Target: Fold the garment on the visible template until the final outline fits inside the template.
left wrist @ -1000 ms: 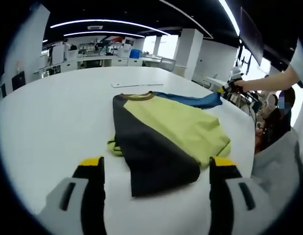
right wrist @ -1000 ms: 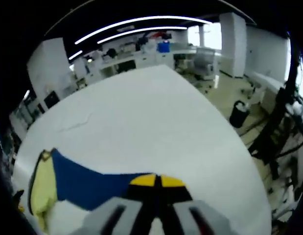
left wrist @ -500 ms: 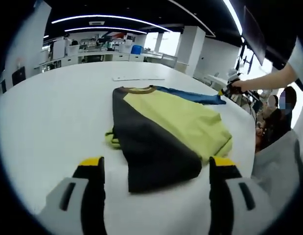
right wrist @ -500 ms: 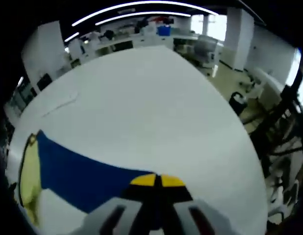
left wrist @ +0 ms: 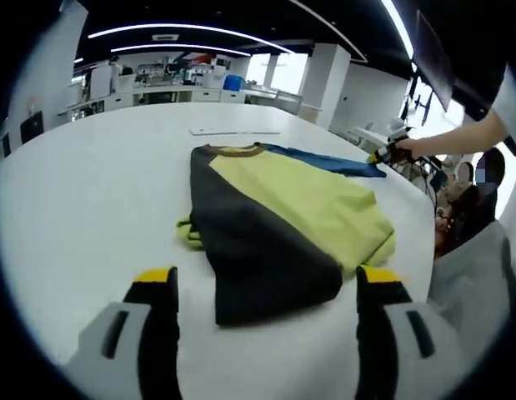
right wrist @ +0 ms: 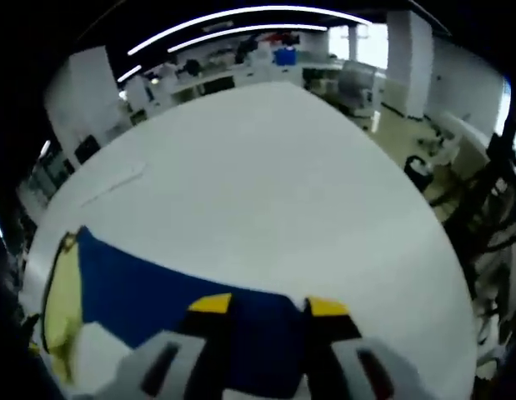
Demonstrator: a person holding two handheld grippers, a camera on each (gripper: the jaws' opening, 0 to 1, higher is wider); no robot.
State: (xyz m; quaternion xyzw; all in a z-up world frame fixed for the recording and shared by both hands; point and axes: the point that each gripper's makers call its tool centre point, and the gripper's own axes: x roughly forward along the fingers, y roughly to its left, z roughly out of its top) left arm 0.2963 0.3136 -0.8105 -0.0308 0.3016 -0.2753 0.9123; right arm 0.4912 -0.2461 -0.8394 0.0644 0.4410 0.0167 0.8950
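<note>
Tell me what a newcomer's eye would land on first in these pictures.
First, the yellow-green and black garment spread on the white table, just beyond the open left gripper. Next, its blue sleeve stretched out flat toward the table's edge, with the right gripper open over its end. Farther back on the table lies a thin white strip.

A white table [left wrist: 82, 175] stands before distant desks [left wrist: 170, 98] and white pillars [left wrist: 322, 87].
</note>
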